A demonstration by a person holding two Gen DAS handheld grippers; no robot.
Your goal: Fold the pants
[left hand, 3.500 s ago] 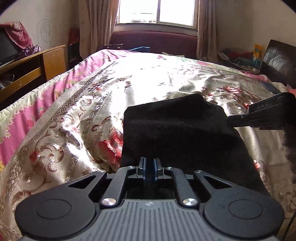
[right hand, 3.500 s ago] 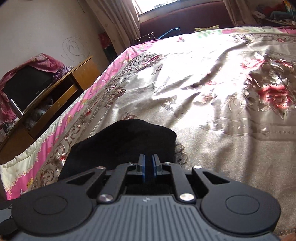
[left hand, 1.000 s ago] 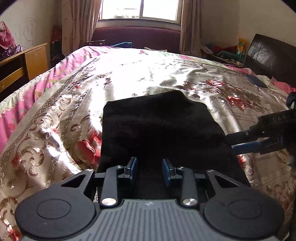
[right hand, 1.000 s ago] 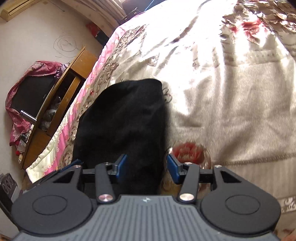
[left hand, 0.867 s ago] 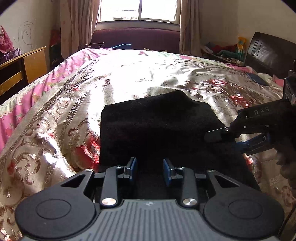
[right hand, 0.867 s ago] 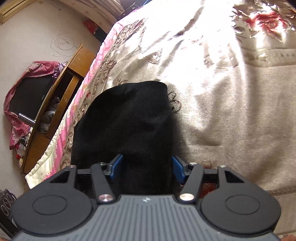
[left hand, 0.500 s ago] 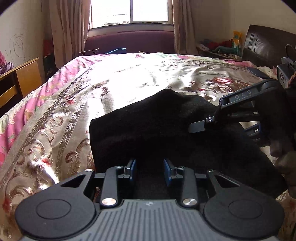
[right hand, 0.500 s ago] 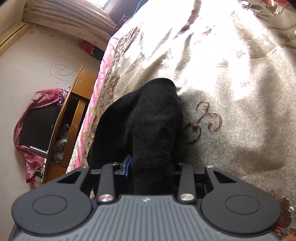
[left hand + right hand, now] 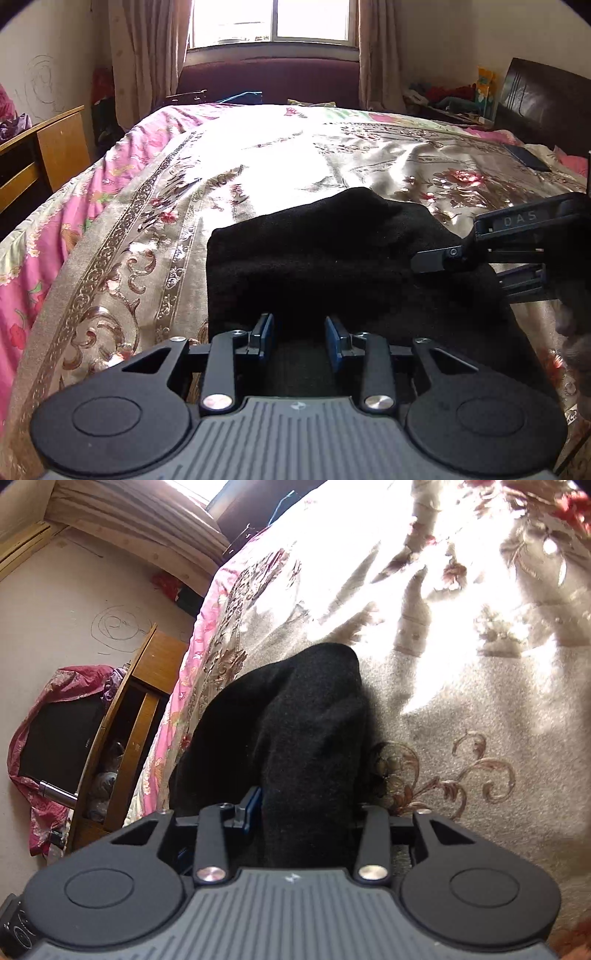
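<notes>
Sunlit from the window (image 9: 271, 22), the bed (image 9: 258, 155) fills both views under a shiny floral quilt.

On the right gripper (image 9: 301, 812), the fingers (image 9: 251, 806) have a thick bunch of the pants (image 9: 303, 731) between them and pressed against the blue pad; the far pad is hidden by cloth, and the jaws are opening slightly. The fabric rises from this grip in a raised ridge.

On the left gripper (image 9: 300, 341), the fingers (image 9: 266, 338) stand apart and are opening a little, with the near edge of the pants (image 9: 314, 266) lying in the gap; the pads do not appear to press on it.

Folded to a dark block, the pants lie on the quilt near the bed's near edge. The right gripper reaches in from the right in the left view. A wooden desk (image 9: 55, 144) stands left of the bed, and a dark headboard (image 9: 543, 92) at right.
</notes>
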